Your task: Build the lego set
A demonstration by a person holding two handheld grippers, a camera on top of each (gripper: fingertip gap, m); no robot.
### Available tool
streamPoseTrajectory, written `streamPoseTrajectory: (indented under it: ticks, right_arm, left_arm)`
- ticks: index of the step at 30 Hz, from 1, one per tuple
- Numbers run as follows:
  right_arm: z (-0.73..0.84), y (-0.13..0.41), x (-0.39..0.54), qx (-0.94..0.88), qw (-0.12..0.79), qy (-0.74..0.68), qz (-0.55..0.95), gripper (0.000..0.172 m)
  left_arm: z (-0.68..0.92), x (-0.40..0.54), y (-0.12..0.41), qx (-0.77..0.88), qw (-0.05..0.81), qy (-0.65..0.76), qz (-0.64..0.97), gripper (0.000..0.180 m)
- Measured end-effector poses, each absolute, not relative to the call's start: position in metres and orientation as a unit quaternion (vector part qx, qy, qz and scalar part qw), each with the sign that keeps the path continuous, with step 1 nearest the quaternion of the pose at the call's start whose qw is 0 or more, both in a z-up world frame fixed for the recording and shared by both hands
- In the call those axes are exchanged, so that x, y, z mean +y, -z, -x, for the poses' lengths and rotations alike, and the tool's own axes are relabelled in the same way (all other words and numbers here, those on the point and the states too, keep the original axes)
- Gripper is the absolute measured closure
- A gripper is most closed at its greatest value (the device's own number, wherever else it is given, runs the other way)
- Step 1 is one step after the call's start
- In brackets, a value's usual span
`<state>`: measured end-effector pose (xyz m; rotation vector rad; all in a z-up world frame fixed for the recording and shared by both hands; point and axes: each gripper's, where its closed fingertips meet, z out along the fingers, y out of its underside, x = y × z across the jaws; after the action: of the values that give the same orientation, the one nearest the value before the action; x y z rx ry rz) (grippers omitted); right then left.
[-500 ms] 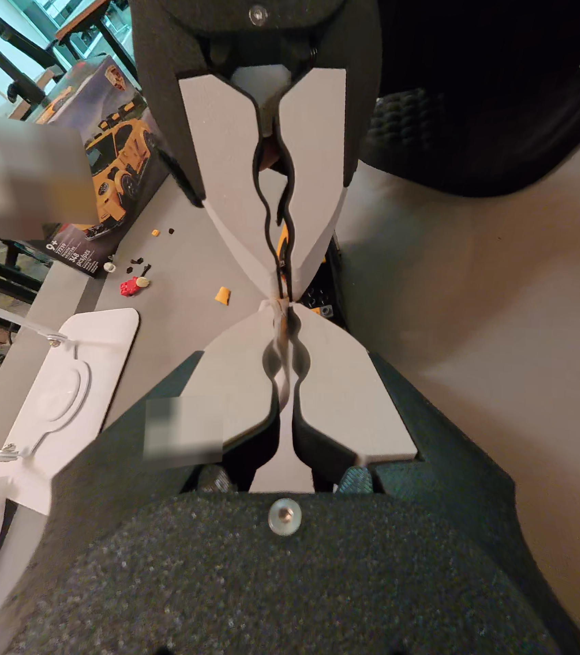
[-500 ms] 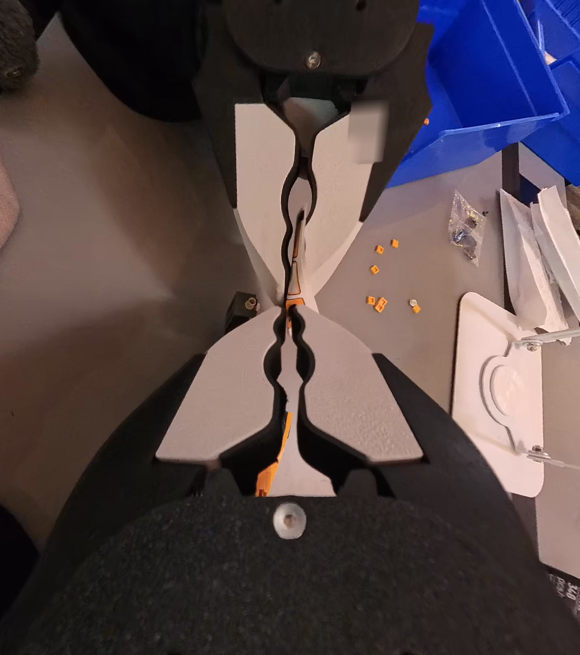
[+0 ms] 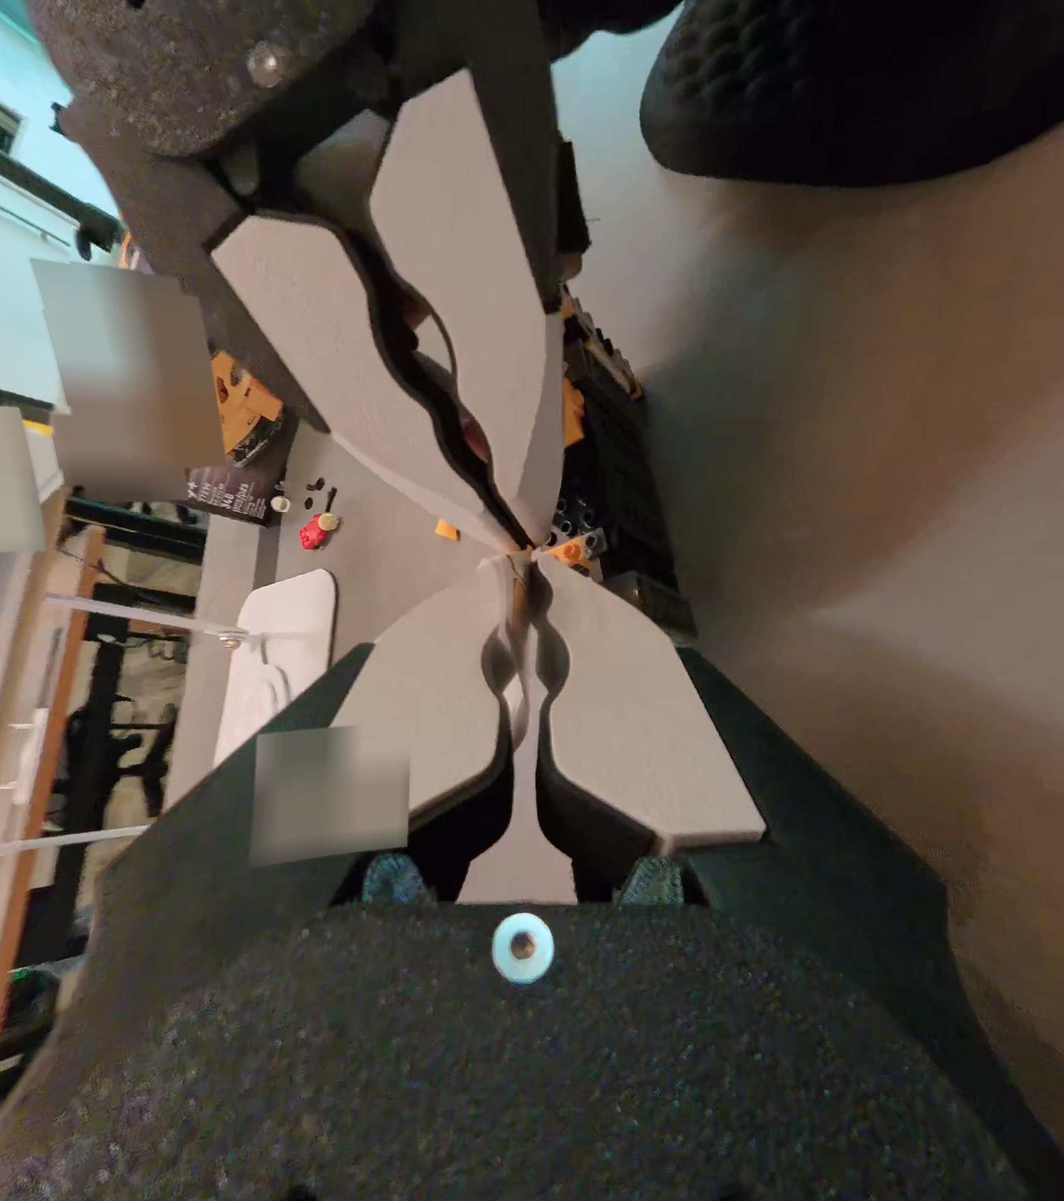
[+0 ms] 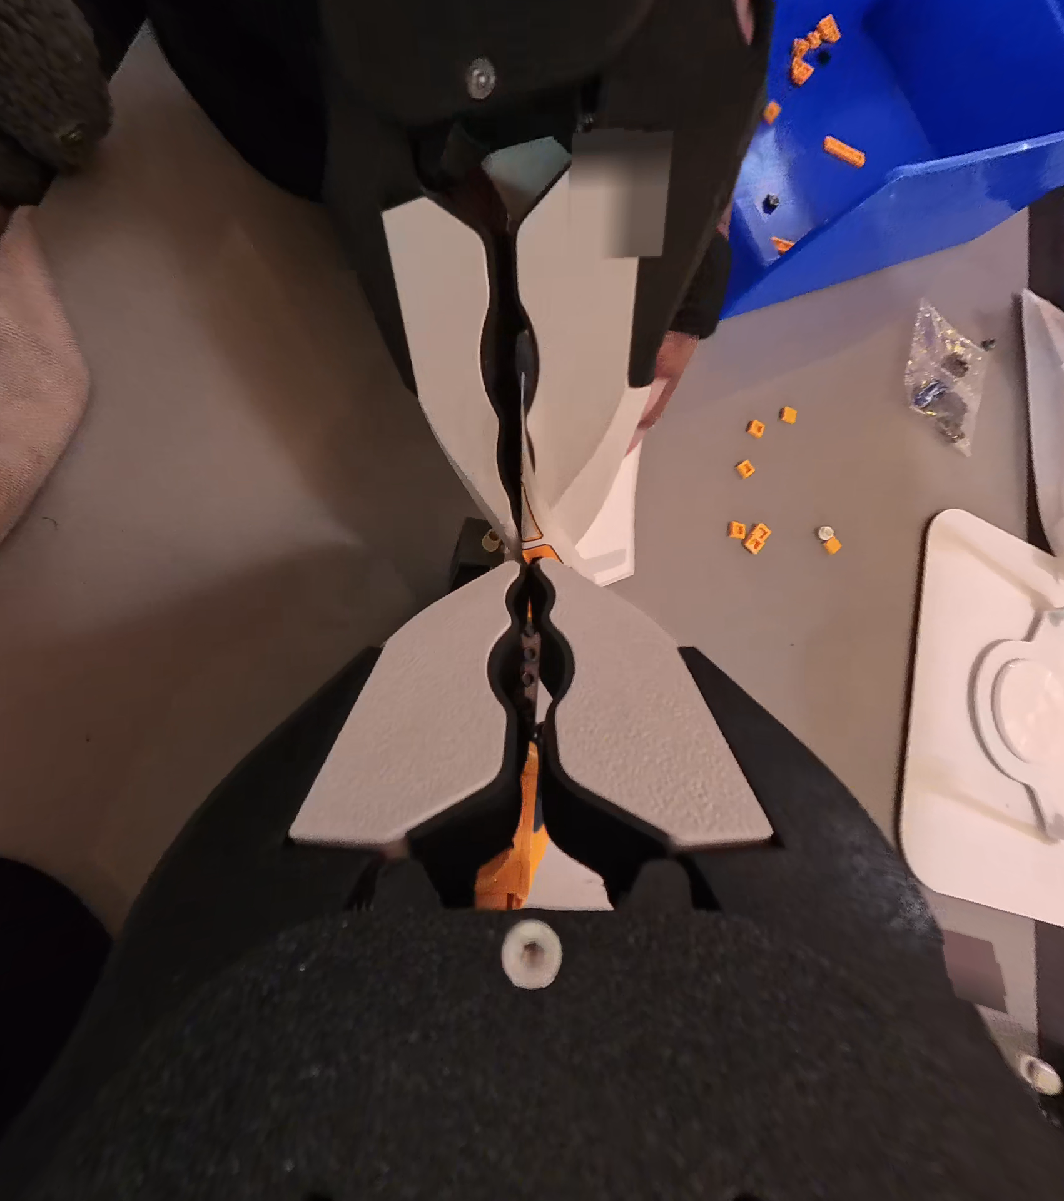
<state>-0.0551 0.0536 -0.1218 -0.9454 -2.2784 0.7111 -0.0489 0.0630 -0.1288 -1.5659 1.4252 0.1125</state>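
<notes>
Nearest, tip to tip above a grey table (image 4: 776, 650): left gripper (image 3: 519, 565) and right gripper (image 4: 526, 562), both with fingers closed together. Pinched edge-on between the left gripper's pads, a thin white sheet (image 4: 610, 520) with orange print, hanging off to one side of the tips. Right gripper's tips closed at the sheet's printed corner; cannot tell whether on the sheet itself or merely against it.

Just under the meeting tips, a black and orange brick model (image 3: 620, 455), seen also through the gap behind the right gripper's fingers.

Farther out on the table, to the right: a scatter of small orange bricks (image 4: 751, 534), a white plate (image 4: 1003, 877) on metal brackets, a clear bag (image 4: 942, 377) of small parts and, beyond, a blue bin (image 4: 906, 195) with orange pieces inside.

To the left: one orange piece (image 3: 446, 529), a red piece (image 3: 313, 531), tiny black bits and a dark printed box (image 3: 236, 503).
</notes>
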Motion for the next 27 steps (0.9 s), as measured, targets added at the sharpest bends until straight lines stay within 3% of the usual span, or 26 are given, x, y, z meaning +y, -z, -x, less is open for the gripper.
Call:
streamPoseTrajectory:
  ticks: [9, 17, 21, 27]
  right_arm:
    - [0.053, 0.124, 0.05, -0.847, 0.256, -0.291, 0.363, 0.172]
    - [0.055, 0.114, 0.059, -0.845, 0.302, -0.268, 0.352, 0.172]
    - [0.056, 0.113, 0.054, -0.848, 0.31, -0.266, 0.336, 0.157]
    - [0.053, 0.111, 0.045, -0.851, 0.303, -0.284, 0.321, 0.16]
  left_arm:
    - [0.053, 0.065, 0.135, 0.649, 0.467, -0.186, 0.572, 0.18]
    - [0.049, 0.064, 0.126, 0.583, 0.498, -0.053, 0.639, 0.18]
    - [0.045, 0.059, 0.118, 0.551, 0.513, 0.038, 0.657, 0.18]
    - [0.04, 0.05, 0.115, 0.555, 0.515, 0.094, 0.646, 0.18]
